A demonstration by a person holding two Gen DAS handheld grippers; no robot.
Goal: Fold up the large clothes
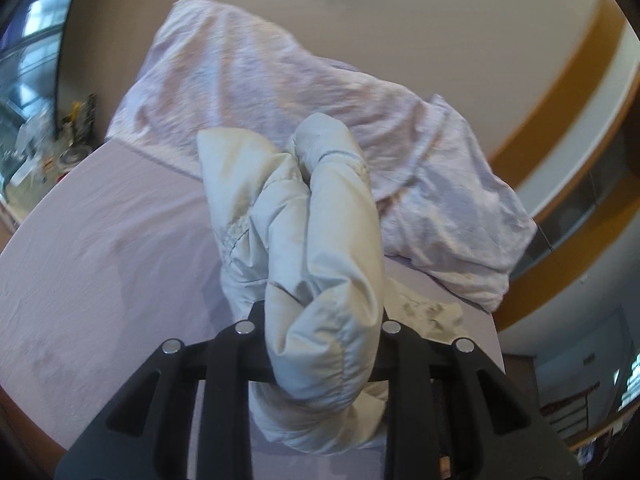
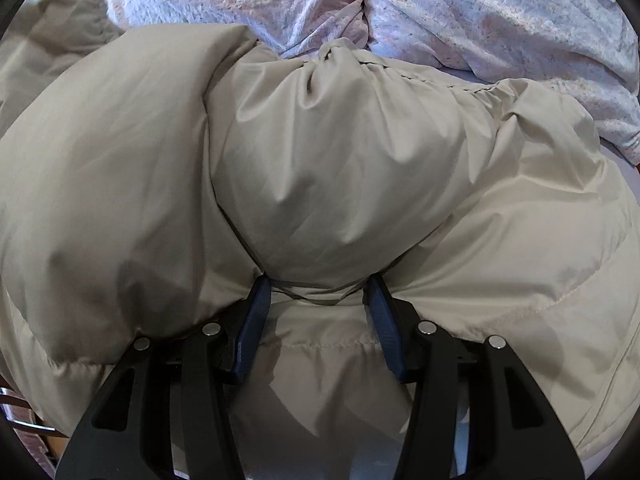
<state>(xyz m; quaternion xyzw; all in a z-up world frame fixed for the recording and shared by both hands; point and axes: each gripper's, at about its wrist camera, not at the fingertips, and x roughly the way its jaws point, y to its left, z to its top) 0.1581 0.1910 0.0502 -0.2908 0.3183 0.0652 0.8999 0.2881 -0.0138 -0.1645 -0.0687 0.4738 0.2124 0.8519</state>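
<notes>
A puffy pale beige down jacket [image 2: 320, 168] lies bunched on a bed and fills the right wrist view. My right gripper [image 2: 318, 280] has its blue fingers [image 2: 256, 320] around a bulging fold of the jacket, jaws held wide by the padding. In the left wrist view my left gripper [image 1: 320, 320] is shut on a thick roll of the jacket's sleeve or edge [image 1: 320, 264], which rises between the black arms and hides the fingertips.
A crumpled lilac-white duvet [image 1: 320, 92] lies behind the jacket on the lilac sheet [image 1: 100, 240]; it also shows in the right wrist view [image 2: 480, 20]. The bed edge [image 1: 492, 320] is on the right. A cluttered side table [image 1: 60, 140] stands far left.
</notes>
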